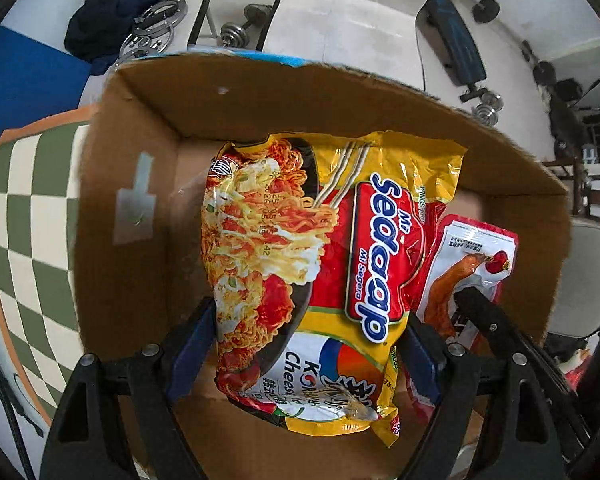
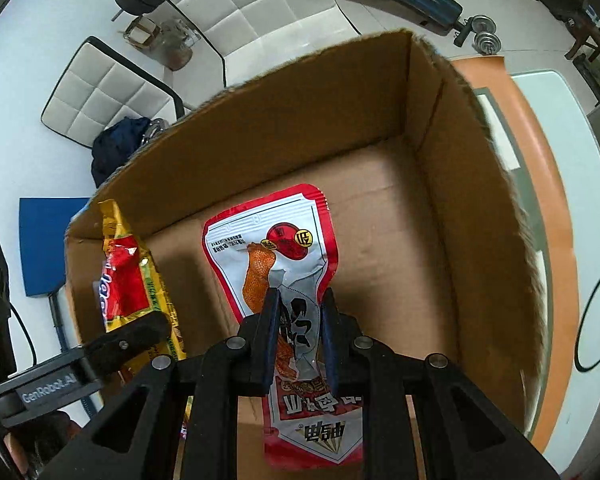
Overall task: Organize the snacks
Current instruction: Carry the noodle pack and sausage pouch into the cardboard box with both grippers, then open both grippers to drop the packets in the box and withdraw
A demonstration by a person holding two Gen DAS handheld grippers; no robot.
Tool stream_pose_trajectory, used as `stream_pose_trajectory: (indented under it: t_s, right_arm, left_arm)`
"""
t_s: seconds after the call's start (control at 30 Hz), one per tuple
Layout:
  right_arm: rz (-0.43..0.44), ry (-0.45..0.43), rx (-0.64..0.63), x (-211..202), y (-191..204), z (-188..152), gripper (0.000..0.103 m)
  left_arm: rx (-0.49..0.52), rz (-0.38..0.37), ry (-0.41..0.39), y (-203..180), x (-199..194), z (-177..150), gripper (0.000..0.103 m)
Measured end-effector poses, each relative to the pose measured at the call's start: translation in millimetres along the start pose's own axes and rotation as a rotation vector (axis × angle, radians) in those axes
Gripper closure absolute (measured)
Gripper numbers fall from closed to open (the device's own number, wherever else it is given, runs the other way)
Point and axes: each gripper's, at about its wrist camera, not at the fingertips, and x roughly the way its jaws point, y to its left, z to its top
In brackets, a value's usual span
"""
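Observation:
A yellow and red instant noodle packet [image 1: 324, 264] hangs between the pads of my left gripper [image 1: 308, 328], which is shut on its sides over an open cardboard box [image 1: 260, 96]. My right gripper [image 2: 300, 300] is shut on a red and white chicken snack pouch [image 2: 276, 240], which hangs inside the same box [image 2: 300, 120] above its bare floor. In the left wrist view the pouch [image 1: 472, 256] and a right finger [image 1: 484, 312] show at the right. In the right wrist view the noodle packet [image 2: 128, 280] and a left finger [image 2: 132, 336] show at the left.
The box stands on a green and cream chequered mat [image 1: 24, 208] with an orange border [image 2: 540, 160]. Beyond it are white padded chairs [image 2: 252, 8], a dark blue cloth [image 1: 112, 16], dumbbells [image 1: 240, 28] and a weight bench [image 1: 456, 40] on the pale floor.

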Motion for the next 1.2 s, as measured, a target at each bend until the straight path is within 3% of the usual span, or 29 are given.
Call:
stream_pose_trajectory:
  t_s: [0.53, 0.7, 0.8, 0.97, 1.07, 1.2]
  right_arm:
    - [-0.024, 0.032, -0.040, 40, 14, 24, 0.080]
    - [-0.057, 0.047, -0.071, 31, 20, 24, 0.035]
    - [-0.076, 0.043, -0.117, 15, 26, 20, 0.022]
    - [-0.081, 0.040, -0.207, -17, 42, -4, 0.009]
    - [-0.107, 0.015, -0.255, -42, 44, -29, 0.007]
    - [-0.128, -0.028, -0.296, -66, 44, -56, 0.005]
  left_arm:
    - [0.026, 0.066, 0.046, -11, 10, 6, 0.019]
    - [0.037, 0.074, -0.007, -8, -19, 3, 0.014]
    - [0.038, 0.056, -0.039, -4, -41, -10, 0.008]
    - [0.042, 0.053, -0.106, 2, -74, -38, 0.007]
    - [0.060, 0.080, -0.163, 5, -94, -62, 0.001]
    - [0.069, 0.100, -0.217, 3, -106, -87, 0.001]
